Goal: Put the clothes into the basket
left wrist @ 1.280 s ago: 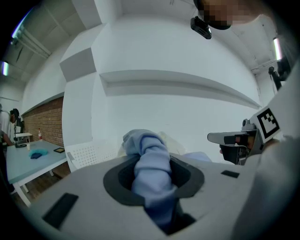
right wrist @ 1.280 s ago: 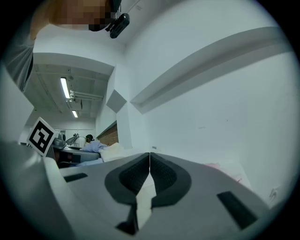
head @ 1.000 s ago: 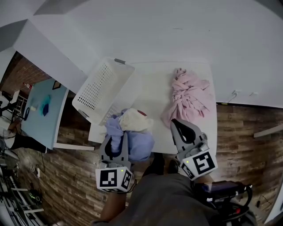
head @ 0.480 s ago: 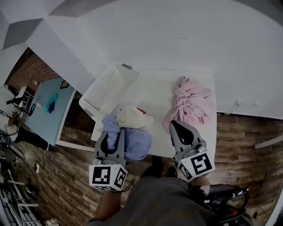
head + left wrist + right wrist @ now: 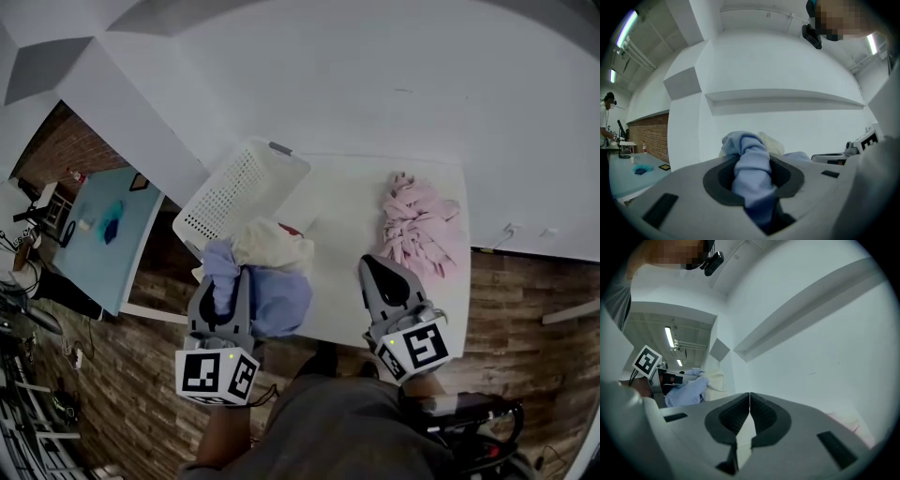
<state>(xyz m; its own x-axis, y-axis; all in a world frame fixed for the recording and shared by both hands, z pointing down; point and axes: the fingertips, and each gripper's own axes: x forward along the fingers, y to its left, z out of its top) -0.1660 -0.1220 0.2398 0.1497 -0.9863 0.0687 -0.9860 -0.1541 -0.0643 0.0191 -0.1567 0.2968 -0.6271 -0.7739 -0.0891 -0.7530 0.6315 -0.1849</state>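
My left gripper (image 5: 223, 292) is shut on a light blue garment (image 5: 272, 298), which hangs bunched with a cream cloth (image 5: 267, 246) over the table's front left corner, just beside the white perforated basket (image 5: 234, 192). In the left gripper view the blue garment (image 5: 751, 176) fills the gap between the jaws of the left gripper (image 5: 752, 174). A pink garment (image 5: 420, 230) lies crumpled on the white table (image 5: 352, 216) at the right. My right gripper (image 5: 384, 274) is shut and empty near the table's front edge, short of the pink garment. In its own view the right gripper (image 5: 749, 403) shows its jaws meeting with nothing between them.
The white table stands against a white wall. A light blue table (image 5: 103, 234) with small items stands at the far left, across a gap of wood-pattern floor (image 5: 525, 309). A small red object (image 5: 292, 230) peeks out behind the cream cloth.
My left gripper has lifted the blue and cream bundle and carried it left, toward the basket. The right gripper has shifted slightly. The pink garment lies as before.
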